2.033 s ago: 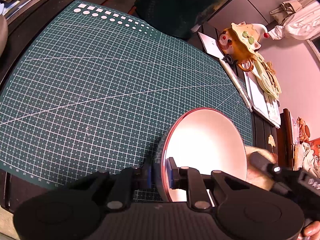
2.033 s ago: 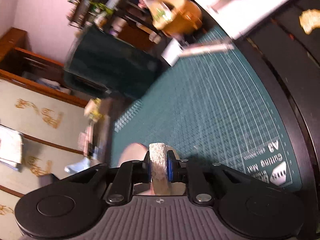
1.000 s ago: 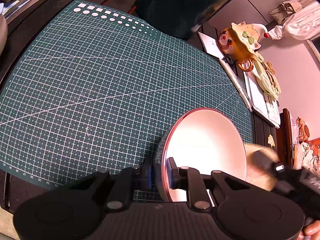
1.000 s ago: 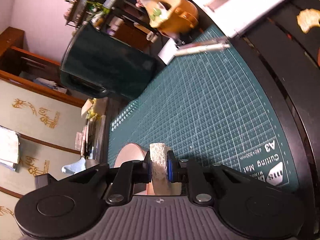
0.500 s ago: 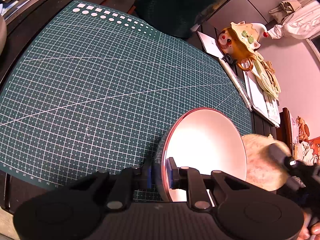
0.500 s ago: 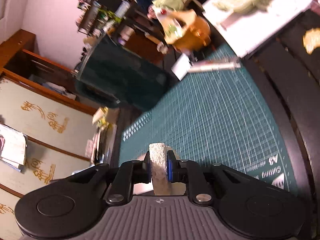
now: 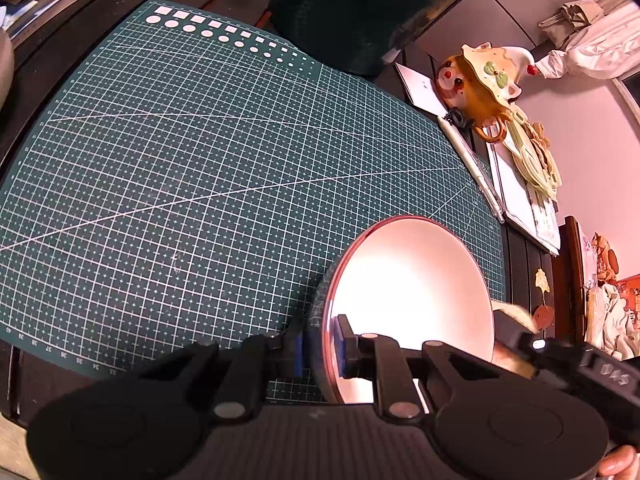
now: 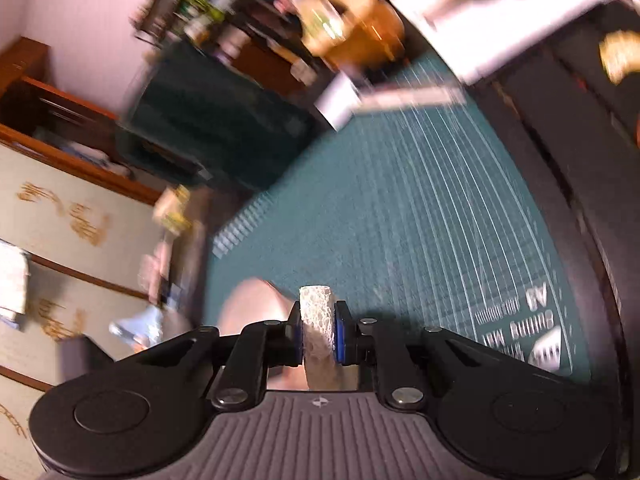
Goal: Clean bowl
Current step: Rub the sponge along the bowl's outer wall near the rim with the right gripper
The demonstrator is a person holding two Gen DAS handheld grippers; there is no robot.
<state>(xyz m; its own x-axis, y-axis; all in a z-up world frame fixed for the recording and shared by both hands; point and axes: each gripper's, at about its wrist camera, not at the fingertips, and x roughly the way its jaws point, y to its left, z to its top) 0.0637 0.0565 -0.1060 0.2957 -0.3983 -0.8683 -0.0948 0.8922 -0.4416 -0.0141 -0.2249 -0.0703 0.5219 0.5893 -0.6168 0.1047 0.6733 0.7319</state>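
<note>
- Left tongs (image 7: 320, 346): clenched on the rim of the bowl (image 7: 412, 300); one pad inside the rim, the other against the outer wall.
- Bowl: pale inside, thin reddish rim, dark patterned outside. Held tilted, its opening turned toward the right of the left wrist view. It sits over the near right corner of the green cutting mat (image 7: 200, 160); contact with the mat cannot be told.
- Right tongs (image 8: 317, 330): clenched on a pale, rough-textured sponge (image 8: 316, 320), which stands on edge between the two blue pads.
- In the left wrist view the sponge shows as a blurred pale shape just beside the bowl's right rim, with the black body of the right tongs below it. Touching or apart: cannot tell.
- In the right wrist view, heavily blurred, part of the bowl shows just left of the sponge.
- Mat lies on a dark worktop (image 7: 524, 256). Past its far right corner: an orange animal-shaped ceramic pot (image 7: 476, 80), white papers (image 7: 520, 192) and a white pen (image 7: 476, 164) along the mat's edge.
- A fingertip (image 7: 618, 462) of the person shows at the lower right corner of the left wrist view.
</note>
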